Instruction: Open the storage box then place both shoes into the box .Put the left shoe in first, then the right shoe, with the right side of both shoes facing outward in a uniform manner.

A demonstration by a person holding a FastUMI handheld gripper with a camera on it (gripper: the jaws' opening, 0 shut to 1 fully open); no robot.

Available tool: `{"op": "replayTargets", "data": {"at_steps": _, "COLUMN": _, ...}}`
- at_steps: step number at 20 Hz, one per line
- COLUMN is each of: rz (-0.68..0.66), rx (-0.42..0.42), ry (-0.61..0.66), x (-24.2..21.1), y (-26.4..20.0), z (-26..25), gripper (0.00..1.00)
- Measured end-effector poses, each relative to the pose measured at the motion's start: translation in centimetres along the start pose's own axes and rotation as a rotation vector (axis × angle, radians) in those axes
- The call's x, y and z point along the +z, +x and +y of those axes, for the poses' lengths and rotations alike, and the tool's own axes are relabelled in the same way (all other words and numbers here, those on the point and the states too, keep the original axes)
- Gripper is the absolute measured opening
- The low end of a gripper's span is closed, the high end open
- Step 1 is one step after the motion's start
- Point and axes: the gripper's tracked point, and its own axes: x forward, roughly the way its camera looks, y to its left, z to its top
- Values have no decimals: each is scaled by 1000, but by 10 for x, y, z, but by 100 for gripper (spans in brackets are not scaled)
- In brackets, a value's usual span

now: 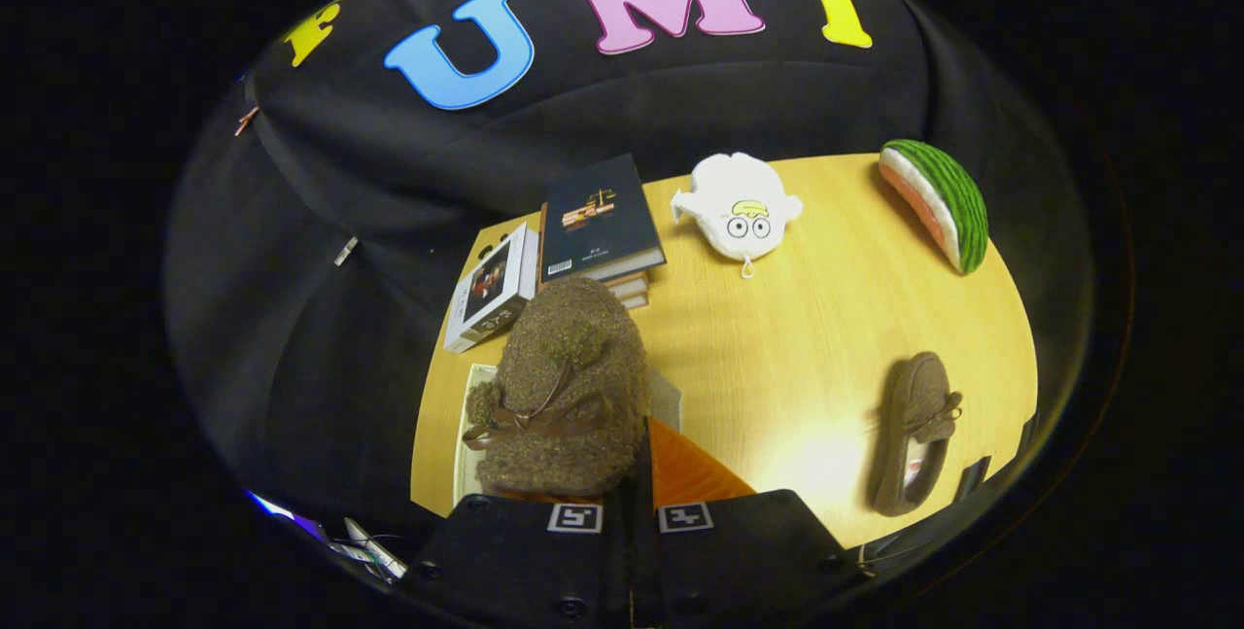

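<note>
Gripper view: gripper clamped on a brown shoe, which hides most of the storage box.

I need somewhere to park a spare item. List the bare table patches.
Widest bare patch of the wooden table: between white plush toy, watermelon-slice cushion and lying brown slipper. Crowded: stacked books, small box, and gripper shut on fuzzy brown slipper.

Ahead: path blocked by brown shoe held up close between the fingers of the gripper.
Beyond: books stacked.
Open: bare table flanked by second shoe, plush, melon toy.
</note>
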Motion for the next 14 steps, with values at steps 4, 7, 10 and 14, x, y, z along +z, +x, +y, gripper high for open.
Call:
{"op": "replayTargets", "data": {"at_steps": 4, "rz": 77, "rx": -18, "ry": -33, "x": -34, "y": 31, "z": 27, "gripper": 6}}
{"op": "replayTargets", "data": {"at_steps": 7, "rz": 116, "rx": -59, "ry": -68, "x": -45, "y": 51, "z": 36, "gripper": 7}}
{"op": "replayTargets", "data": {"at_steps": 10, "rz": 88, "rx": -98, "ry": -101, "x": -44, "y": 67, "z": 47, "gripper": 7}}
{"op": "replayTargets", "data": {"at_steps": 14, "rz": 111, "rx": -65, "ry": -100, "x": -56, "y": 64, "z": 68, "gripper": 7}}
